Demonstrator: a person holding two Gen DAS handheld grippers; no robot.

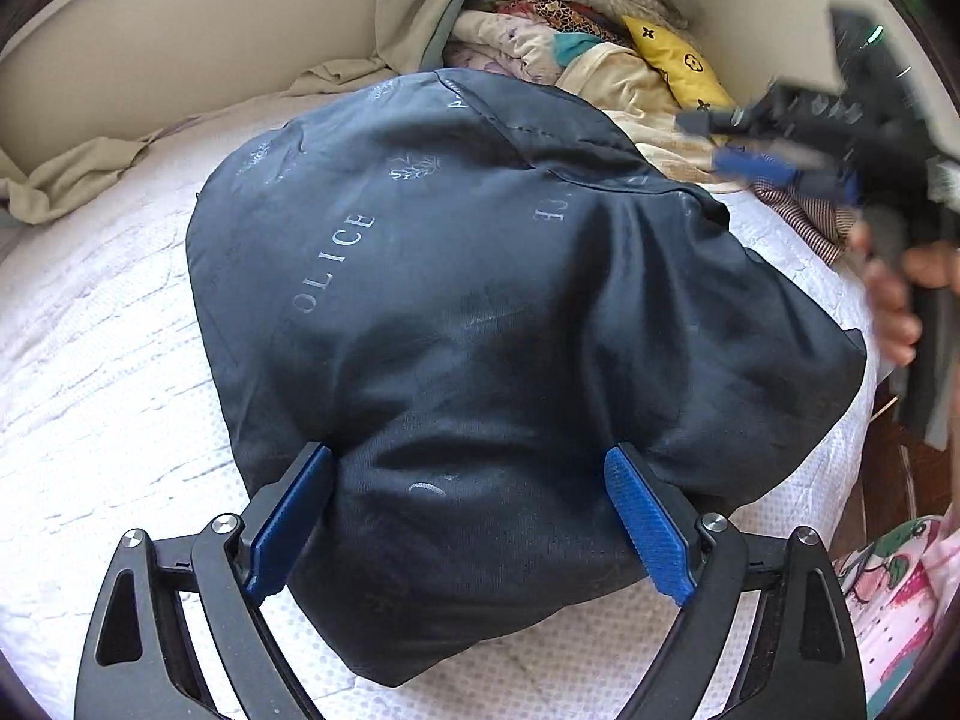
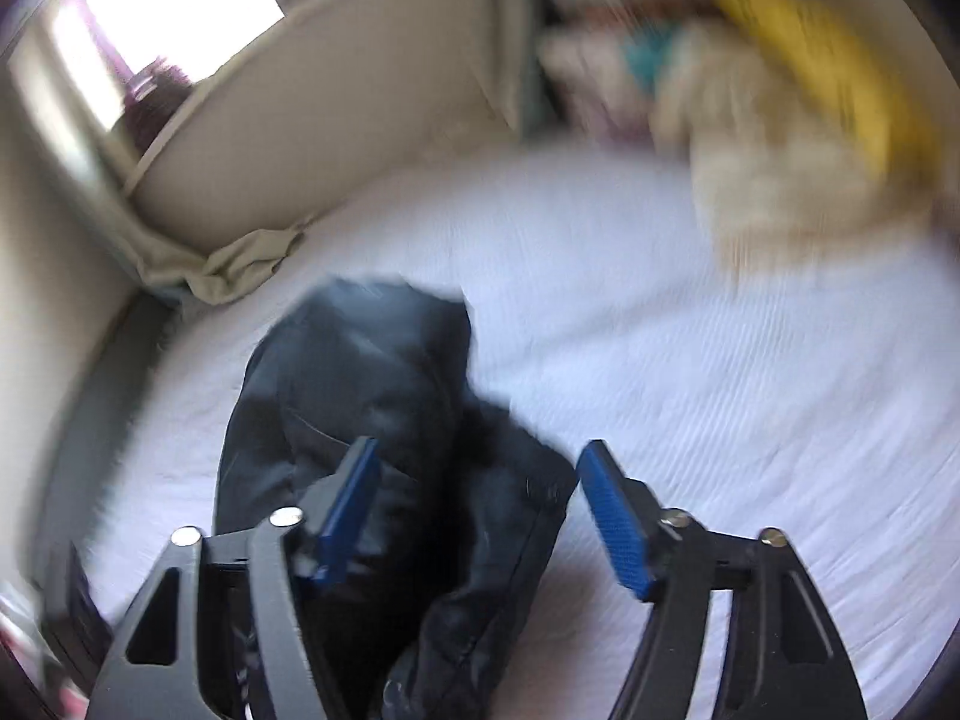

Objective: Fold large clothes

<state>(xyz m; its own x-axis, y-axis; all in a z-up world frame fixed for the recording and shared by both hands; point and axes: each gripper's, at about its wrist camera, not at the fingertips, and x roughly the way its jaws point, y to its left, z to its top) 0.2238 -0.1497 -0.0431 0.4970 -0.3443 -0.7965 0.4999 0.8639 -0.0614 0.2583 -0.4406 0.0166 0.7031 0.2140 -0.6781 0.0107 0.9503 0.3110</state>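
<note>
A large dark navy jacket (image 1: pixel 468 312) printed with "POLICE" lies folded into a bulky bundle on the white mattress (image 1: pixel 90 372). My left gripper (image 1: pixel 468 462) is open, its blue pads straddling the near bulge of the jacket and pressing into it. My right gripper (image 1: pixel 744 144) shows blurred at the far right of the left wrist view, held above the bed. In the blurred right wrist view the right gripper (image 2: pixel 477 456) is open and empty, hovering over the jacket's edge (image 2: pixel 372 372).
A heap of clothes and blankets with a yellow patterned piece (image 1: pixel 678 60) lies at the back right. A beige headboard (image 1: pixel 180 48) with a rumpled beige sheet (image 1: pixel 72 180) runs along the back left. Striped fabric (image 1: pixel 804 210) and a pink printed cloth (image 1: pixel 894 588) lie at the right.
</note>
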